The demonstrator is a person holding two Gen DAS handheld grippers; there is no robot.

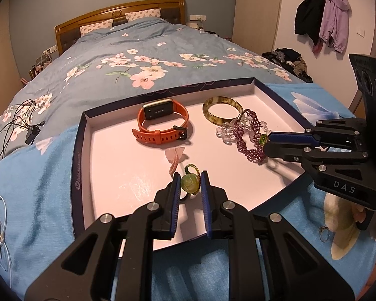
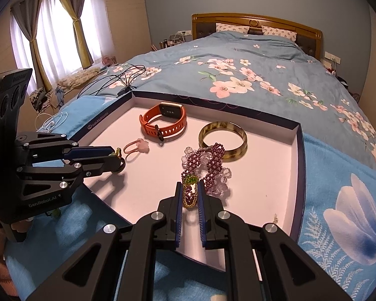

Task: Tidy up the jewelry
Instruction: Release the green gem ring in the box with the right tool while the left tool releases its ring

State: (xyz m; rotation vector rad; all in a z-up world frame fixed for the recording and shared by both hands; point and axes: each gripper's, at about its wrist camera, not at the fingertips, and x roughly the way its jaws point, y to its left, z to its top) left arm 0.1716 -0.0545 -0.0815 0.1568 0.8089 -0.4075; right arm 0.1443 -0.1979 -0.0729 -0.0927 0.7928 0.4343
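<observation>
Tray [image 1: 87, 155] fills frame centre. Left gripper [image 1: 190, 184] nearly closed, pinching green pendant [image 1: 189, 184]. Right gripper [image 2: 190, 195] nearly closed, pinching purple bead bracelet [image 2: 213, 163], lower centre.

Two close wrist views, shared tray [image 1: 87, 135]

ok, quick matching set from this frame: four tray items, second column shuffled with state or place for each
1 green pendant
2 purple bracelet
3 watch
4 bangle

a lying free at tray's far side, strap buckled
b in left jaws
c lying flat by the beads
d end in right jaws

Pairs: 1-b, 2-d, 3-a, 4-c
</observation>
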